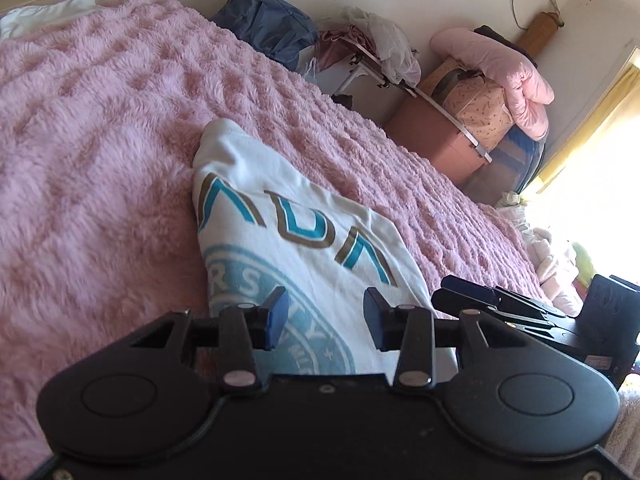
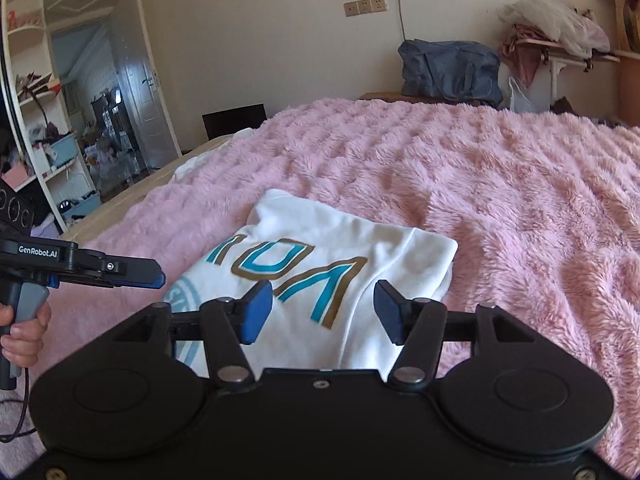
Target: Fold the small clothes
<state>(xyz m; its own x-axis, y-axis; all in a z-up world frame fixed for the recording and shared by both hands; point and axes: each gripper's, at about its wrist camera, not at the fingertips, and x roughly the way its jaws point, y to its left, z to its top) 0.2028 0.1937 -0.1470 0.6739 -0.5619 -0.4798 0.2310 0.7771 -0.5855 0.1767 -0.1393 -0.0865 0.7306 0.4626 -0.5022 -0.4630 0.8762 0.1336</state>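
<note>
A folded white garment (image 1: pixel 304 216) with teal and brown lettering and a pale blue round print lies on the pink fluffy blanket (image 1: pixel 100 140). In the left wrist view my left gripper (image 1: pixel 326 316) hovers over the garment's near end, open, with nothing between its blue pads (image 1: pixel 278 316). The right gripper (image 1: pixel 460 294) shows beside it at the right. In the right wrist view the same garment (image 2: pixel 360 248) lies just ahead of my right gripper (image 2: pixel 323 310), which is open and holds nothing. The left gripper (image 2: pixel 156 276) reaches in from the left, with a person's hand (image 2: pixel 24 332) on its handle.
A blue bag (image 2: pixel 448 68) and a rack piled with clothes (image 2: pixel 560 32) stand past the bed's far edge. A brown storage box under a pink quilt (image 1: pixel 512 72) sits by the bright window. White shelves (image 2: pixel 36 120) and a doorway lie to the left.
</note>
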